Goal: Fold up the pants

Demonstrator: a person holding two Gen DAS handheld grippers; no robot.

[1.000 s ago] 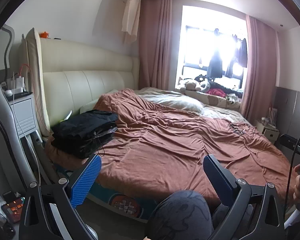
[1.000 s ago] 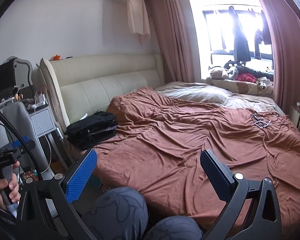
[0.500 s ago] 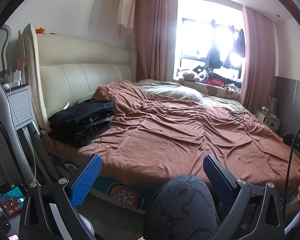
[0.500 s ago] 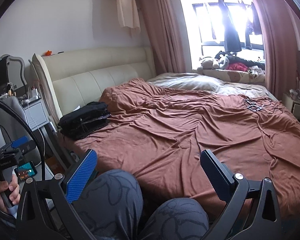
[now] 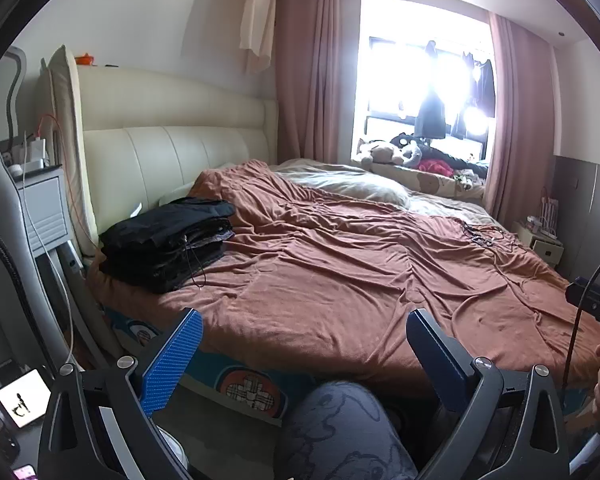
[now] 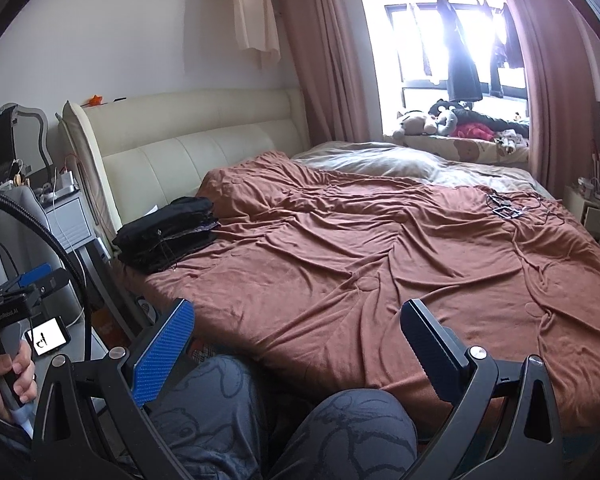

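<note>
The left claw [image 5: 304, 332] and the right claw [image 6: 298, 322] both hung with their blue-padded jaws spread wide and nothing between them, held low at the foot of the wide bed under its rumpled rust-brown cover [image 5: 340, 264]. The stack of folded black pants [image 5: 168, 236] lay at the bed's near left corner, just below the cream padded headboard [image 5: 172, 148], well apart from both claws. The person's knees in grey patterned fabric [image 6: 260, 412] rose between the claws and the bed.
</note>
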